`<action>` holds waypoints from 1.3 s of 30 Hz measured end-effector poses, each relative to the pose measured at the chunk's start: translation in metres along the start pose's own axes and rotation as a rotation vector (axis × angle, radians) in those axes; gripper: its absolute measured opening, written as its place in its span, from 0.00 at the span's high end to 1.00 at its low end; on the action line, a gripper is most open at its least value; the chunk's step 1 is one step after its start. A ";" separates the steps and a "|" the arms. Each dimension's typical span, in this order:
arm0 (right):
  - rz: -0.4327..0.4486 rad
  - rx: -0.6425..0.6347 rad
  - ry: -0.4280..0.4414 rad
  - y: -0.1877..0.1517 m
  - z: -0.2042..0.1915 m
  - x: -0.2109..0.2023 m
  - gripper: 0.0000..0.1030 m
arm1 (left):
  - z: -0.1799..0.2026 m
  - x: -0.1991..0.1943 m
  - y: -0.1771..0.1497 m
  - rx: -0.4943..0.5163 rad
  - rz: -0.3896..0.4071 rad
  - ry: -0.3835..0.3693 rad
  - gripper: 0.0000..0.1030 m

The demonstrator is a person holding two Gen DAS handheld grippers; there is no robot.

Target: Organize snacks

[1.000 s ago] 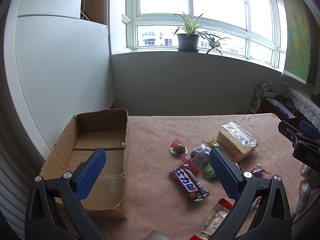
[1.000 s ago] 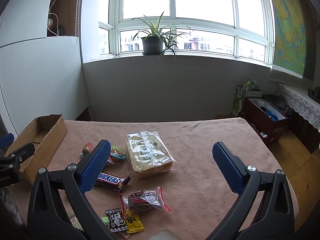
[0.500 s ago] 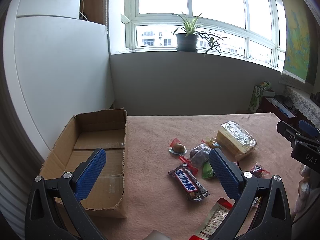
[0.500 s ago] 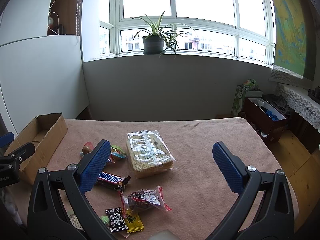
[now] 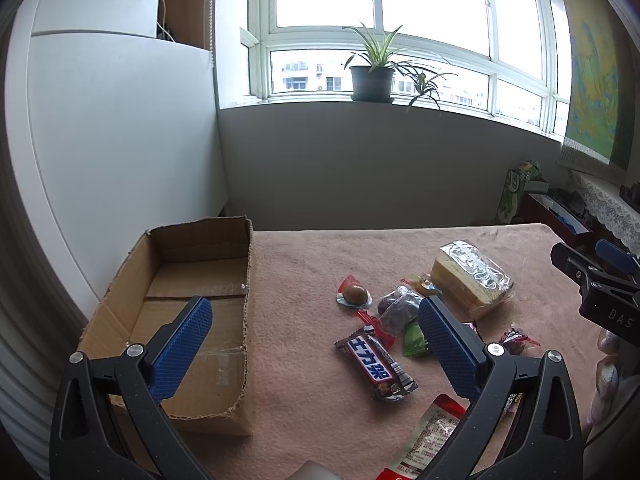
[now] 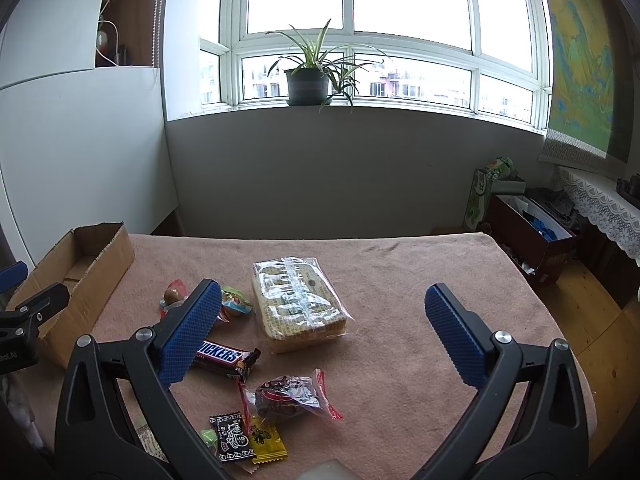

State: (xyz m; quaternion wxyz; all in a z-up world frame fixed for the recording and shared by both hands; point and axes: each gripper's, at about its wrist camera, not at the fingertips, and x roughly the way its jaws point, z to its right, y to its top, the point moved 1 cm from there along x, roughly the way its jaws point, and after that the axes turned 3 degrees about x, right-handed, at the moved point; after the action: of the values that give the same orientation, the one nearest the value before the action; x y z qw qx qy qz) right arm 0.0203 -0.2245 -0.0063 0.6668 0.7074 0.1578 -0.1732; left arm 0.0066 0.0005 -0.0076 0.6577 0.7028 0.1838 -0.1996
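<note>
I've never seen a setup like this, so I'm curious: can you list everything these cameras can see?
Box: 1, brown cardboard, open, nothing visible inside, table's left end.
Table: 1, pink cloth cover.
Cake pack: 1, clear wrap, yellow, table middle.
Snickers: 1, brown, near the cake pack.
Small snacks: several, red, green, yellow, black wrappers, clustered around the Snickers; exact count unclear.
Plant: 1, green, dark pot, windowsill.
Map: 1, yellow and blue, right wall.
Red box: 1, floor at right.
Left claw: 1, black with blue pads, open, above the box's edge.
Right claw: 1, same colours, open, above the snacks.
</note>
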 end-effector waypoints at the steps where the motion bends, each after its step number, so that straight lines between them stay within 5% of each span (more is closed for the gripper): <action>1: 0.000 -0.001 0.000 0.000 0.000 0.000 0.00 | 0.000 0.000 0.000 -0.001 -0.001 -0.001 0.01; 18: -0.023 -0.008 0.002 -0.002 0.005 0.003 0.00 | 0.001 0.002 -0.003 0.005 -0.013 -0.011 0.01; 33: -0.155 0.060 0.060 -0.014 0.044 0.020 0.00 | -0.014 0.006 -0.013 -0.003 -0.044 -0.038 0.01; 39: -0.231 0.048 0.134 -0.029 0.036 0.028 0.00 | -0.004 0.018 -0.023 -0.010 -0.114 -0.116 0.03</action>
State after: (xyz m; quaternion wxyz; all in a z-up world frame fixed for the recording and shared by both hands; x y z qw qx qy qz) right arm 0.0311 -0.2590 -0.0464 0.6132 0.7105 0.2781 -0.2048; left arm 0.0096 0.0055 -0.0363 0.6582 0.6751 0.1863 -0.2762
